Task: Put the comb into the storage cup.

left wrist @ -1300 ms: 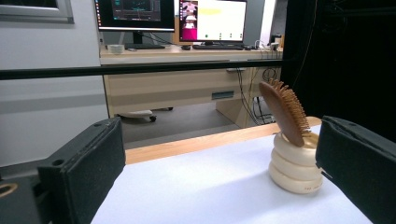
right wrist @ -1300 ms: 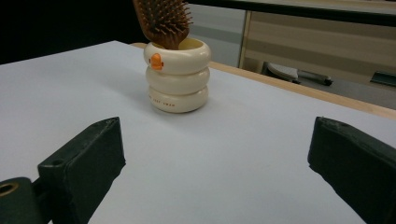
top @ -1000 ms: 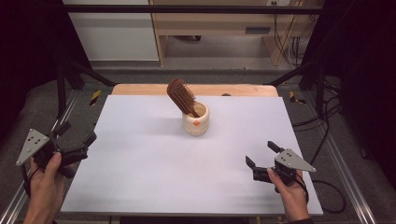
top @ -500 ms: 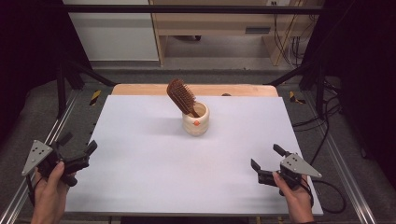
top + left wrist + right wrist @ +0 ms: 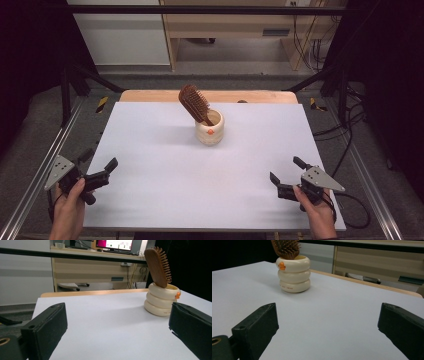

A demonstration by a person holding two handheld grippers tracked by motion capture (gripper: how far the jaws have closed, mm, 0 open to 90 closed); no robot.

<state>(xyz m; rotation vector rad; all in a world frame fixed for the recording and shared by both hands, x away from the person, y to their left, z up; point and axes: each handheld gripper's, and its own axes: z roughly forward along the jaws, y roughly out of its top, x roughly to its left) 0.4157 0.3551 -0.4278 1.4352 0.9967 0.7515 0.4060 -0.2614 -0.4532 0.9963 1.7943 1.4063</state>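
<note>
A brush (image 5: 194, 103) stands handle-down in a cream cup (image 5: 209, 128) toward the far middle of the white table (image 5: 165, 195), leaning left with its bristles facing right. The left gripper (image 5: 98, 161) sits at the near left edge and the right gripper (image 5: 287, 171) at the near right, each with jaws wide apart and holding nothing, well apart from the cup. The orange mark (image 5: 281, 265) on the cup may be a small beak.

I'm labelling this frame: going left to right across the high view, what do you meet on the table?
left gripper → hairbrush → cream cup → right gripper
</note>
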